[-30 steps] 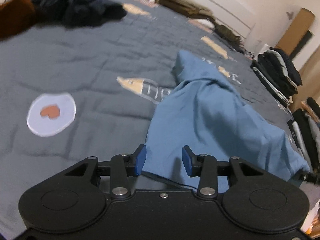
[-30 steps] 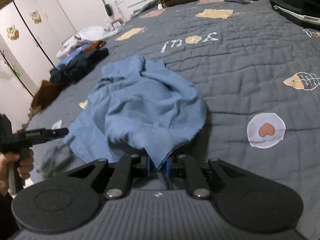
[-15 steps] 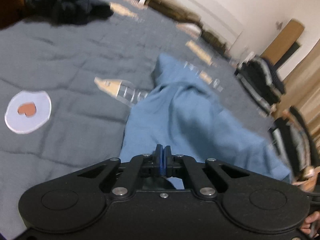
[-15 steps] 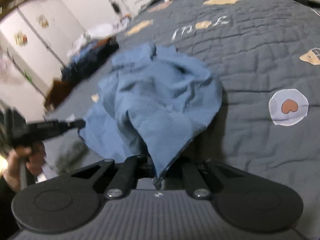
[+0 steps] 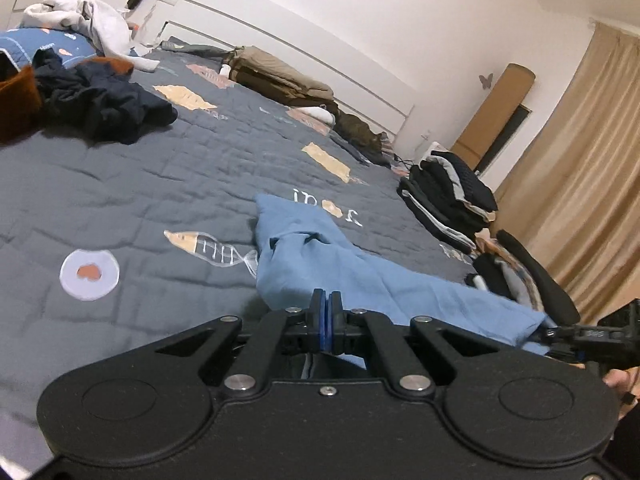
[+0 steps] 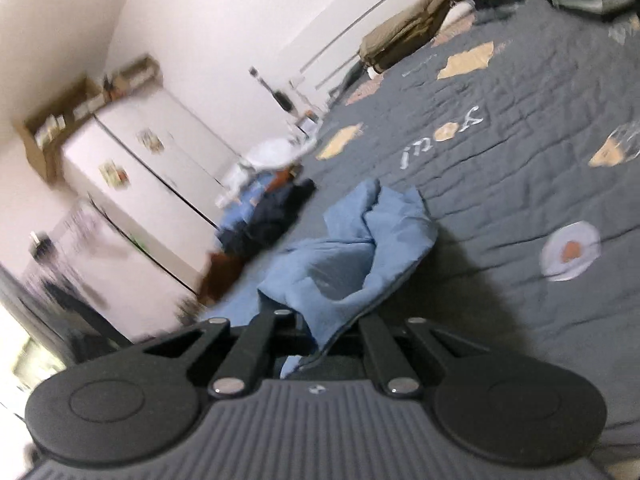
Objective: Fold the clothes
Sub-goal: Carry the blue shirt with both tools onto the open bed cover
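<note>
The blue garment [image 5: 320, 264] is lying crumpled on the grey quilted bed [image 5: 132, 200], one edge raised. You are clamping that edge in your left gripper [image 5: 327, 312], pads pressed together, and gripping another edge in your right gripper [image 6: 320, 344], fabric draping over its fingers.

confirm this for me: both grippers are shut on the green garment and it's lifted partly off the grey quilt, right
Not quite: the garment is blue, not green, as the left wrist view shows. The rest holds: the left gripper and right gripper are both shut on it, lifting it partly off the grey quilt.
</note>
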Demonstrator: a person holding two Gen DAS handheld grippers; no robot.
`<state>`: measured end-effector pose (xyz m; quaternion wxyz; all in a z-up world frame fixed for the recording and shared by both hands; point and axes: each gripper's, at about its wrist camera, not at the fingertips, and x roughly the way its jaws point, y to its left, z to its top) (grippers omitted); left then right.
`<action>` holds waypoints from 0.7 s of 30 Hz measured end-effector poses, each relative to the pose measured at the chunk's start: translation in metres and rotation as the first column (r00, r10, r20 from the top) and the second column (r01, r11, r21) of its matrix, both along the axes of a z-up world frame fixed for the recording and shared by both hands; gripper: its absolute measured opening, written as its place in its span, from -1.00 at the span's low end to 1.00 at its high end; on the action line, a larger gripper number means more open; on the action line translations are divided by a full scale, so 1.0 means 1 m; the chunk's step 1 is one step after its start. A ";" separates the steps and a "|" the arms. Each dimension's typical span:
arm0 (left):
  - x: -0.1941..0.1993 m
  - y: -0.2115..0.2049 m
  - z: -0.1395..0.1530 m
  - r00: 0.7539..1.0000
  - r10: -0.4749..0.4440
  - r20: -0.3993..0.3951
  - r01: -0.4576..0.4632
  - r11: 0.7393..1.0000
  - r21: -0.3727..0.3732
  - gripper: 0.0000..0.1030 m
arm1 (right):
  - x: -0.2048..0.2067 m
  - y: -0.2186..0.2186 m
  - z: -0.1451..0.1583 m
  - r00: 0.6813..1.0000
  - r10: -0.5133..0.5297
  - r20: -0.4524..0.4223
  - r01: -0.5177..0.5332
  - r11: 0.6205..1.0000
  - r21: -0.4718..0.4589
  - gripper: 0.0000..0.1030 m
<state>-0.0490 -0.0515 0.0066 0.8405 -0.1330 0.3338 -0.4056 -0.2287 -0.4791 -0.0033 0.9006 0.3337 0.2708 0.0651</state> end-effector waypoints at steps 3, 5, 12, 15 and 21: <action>-0.006 -0.002 -0.016 0.999 -0.017 -0.046 0.021 0.996 0.086 -0.98 | 0.001 0.008 -0.020 0.988 0.004 -0.152 -0.024 0.991 -0.129 -0.93; -0.005 -0.011 -0.030 0.997 -0.011 -0.075 0.024 0.985 0.168 -0.98 | 0.004 0.008 -0.041 0.973 0.001 -0.229 -0.032 0.991 -0.133 -0.93; 0.001 -0.011 -0.039 0.999 0.033 -0.042 -0.024 0.978 0.205 -0.86 | 0.005 0.005 -0.071 0.948 -0.072 -0.310 0.028 0.989 -0.146 -0.87; 0.000 -0.011 -0.039 0.999 0.049 -0.010 -0.046 0.977 0.209 -0.34 | 0.000 0.005 -0.065 0.949 -0.103 -0.299 0.052 0.983 -0.176 -0.85; -0.006 -0.019 -0.036 0.999 0.032 0.028 -0.038 0.972 0.234 -0.30 | -0.018 0.001 -0.045 0.928 -0.200 -0.313 0.096 0.943 -0.318 -0.80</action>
